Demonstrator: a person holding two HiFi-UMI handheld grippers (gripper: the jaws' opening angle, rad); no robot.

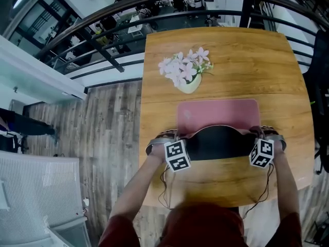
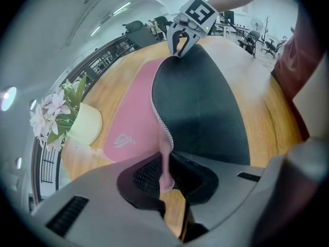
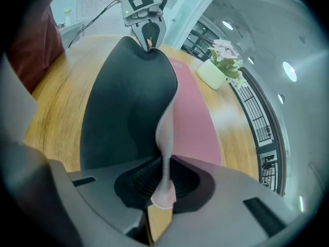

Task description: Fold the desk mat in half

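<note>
The desk mat [image 1: 218,115] is pink on top and black underneath, lying on the wooden table [image 1: 231,60]. Its near edge is lifted, so the black underside [image 1: 221,143] faces up and bows between the two grippers. My left gripper [image 1: 174,138] is shut on the mat's near left corner [image 2: 165,176]. My right gripper [image 1: 261,136] is shut on the near right corner [image 3: 163,192]. In the left gripper view the right gripper [image 2: 181,42] shows across the raised black side [image 2: 205,107]. The right gripper view shows the left gripper [image 3: 148,35] pinching the far corner.
A pale vase of pink flowers [image 1: 186,72] stands just beyond the mat's far edge. The table ends close behind the grippers, and a railing [image 1: 103,40] runs along its far and left sides above a lower floor.
</note>
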